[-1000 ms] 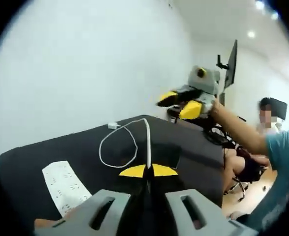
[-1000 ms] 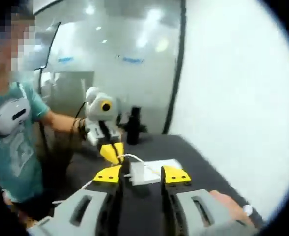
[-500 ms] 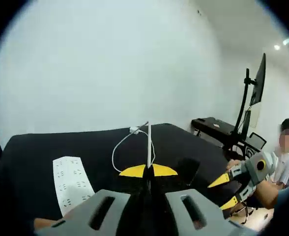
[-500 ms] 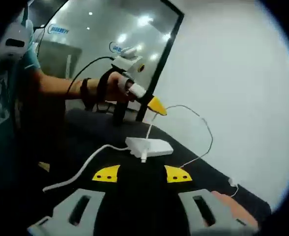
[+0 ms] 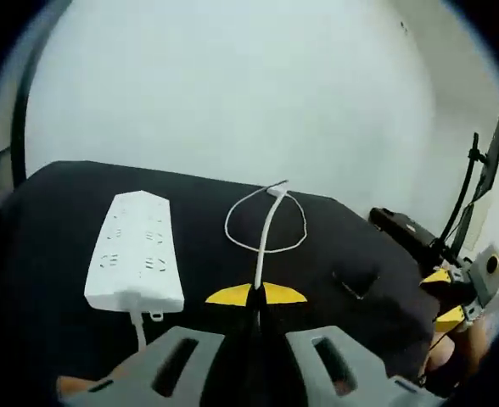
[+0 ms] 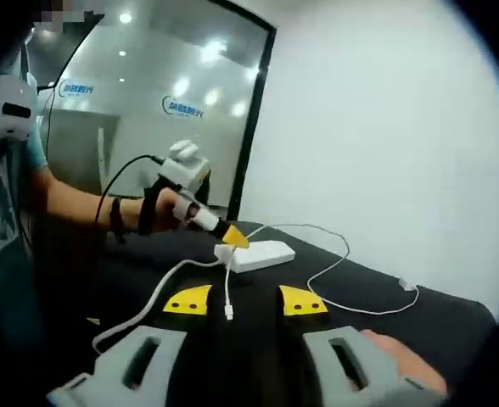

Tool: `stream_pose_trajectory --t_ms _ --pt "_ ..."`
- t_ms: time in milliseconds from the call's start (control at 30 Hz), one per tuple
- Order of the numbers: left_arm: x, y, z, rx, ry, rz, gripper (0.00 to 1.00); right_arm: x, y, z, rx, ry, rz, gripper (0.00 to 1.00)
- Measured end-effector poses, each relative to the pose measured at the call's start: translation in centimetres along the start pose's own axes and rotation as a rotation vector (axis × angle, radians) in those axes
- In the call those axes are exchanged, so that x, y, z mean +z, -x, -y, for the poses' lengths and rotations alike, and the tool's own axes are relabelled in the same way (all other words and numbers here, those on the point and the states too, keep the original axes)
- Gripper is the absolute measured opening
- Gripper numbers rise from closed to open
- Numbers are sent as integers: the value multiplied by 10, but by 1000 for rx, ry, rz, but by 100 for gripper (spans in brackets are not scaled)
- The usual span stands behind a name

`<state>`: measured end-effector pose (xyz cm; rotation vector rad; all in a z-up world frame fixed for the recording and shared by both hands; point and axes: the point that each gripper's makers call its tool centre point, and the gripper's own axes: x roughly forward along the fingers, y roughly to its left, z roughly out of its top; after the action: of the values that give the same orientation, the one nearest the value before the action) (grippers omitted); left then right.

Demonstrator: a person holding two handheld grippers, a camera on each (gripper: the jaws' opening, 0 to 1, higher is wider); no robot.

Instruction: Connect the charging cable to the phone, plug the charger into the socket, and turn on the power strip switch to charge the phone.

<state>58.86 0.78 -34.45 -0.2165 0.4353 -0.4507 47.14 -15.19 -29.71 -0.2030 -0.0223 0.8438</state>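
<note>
The thin white charging cable (image 5: 265,242) is gripped in the closed yellow-tipped left tool (image 5: 256,296), its loose connector end (image 6: 228,314) seen hanging below that tool between the parted, empty jaws of the right tool (image 6: 237,299) and pointing downward. The cable's long run is laid straight ahead of the left tool over the black counter (image 5: 63,203), looping back to a small plug end. The white rectangular power strip (image 5: 136,253) is set ahead-left, its length running away from that tool
</note>
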Motion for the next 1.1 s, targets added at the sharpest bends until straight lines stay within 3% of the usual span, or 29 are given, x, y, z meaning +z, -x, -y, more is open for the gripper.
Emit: stream_pose_trajectory --t_ms 167,267,333,467,500,567,600,633,667,767,800,833,967,1000,1033,1067,1100 --pt "-7 -3 -1 -21 -20 -12 3 0 4 0 -12 -12 3 26" --pt "-11 -2 5 -42 -56 -12 13 -1 4 -1 -19 -12 4 26" --pt "-9 -2 11 -90 -103 -1 22 -1 4 -2 -21 -10 1 26" --pt "-1 8 26 -185 -234 21 29 -2 8 -3 -26 -3 -4 26" --pt "0 14 38 -265 -327 20 29 -1 10 -2 -30 -3 -3 26" --pt "12 21 46 -308 -423 21 30 -1 14 -1 -41 -4 -1 26" --pt "15 25 56 -372 -496 27 29 -1 19 1 -52 -10 3 26" --pt "20 28 60 -392 -520 24 31 -1 21 1 -54 -12 4 26" --pt "28 32 69 -447 -608 23 32 -1 25 2 -66 -17 6 26" --pt "33 46 100 -665 -863 -9 31 -4 37 6 -98 -24 0 26" --pt "27 56 114 -788 -972 -46 31 -5 43 6 -116 -25 -4 26" --pt "29 59 122 -842 -991 -48 34 -5 47 7 -126 -28 -4 26" --pt "26 59 137 -1015 -990 -265 28 -8 70 6 -190 -26 -30 26" --pt "25 57 136 -1037 -1017 -297 27 -8 76 6 -205 -22 -39 26" --pt "24 56 138 -1058 -1028 -318 27 -8 85 6 -228 -15 -53 26" --pt "28 50 142 -1054 -1017 -298 25 -8 92 7 -243 -12 -61 26" --pt "27 48 147 -1091 -1021 -291 21 -7 98 6 -255 -12 -68 26"
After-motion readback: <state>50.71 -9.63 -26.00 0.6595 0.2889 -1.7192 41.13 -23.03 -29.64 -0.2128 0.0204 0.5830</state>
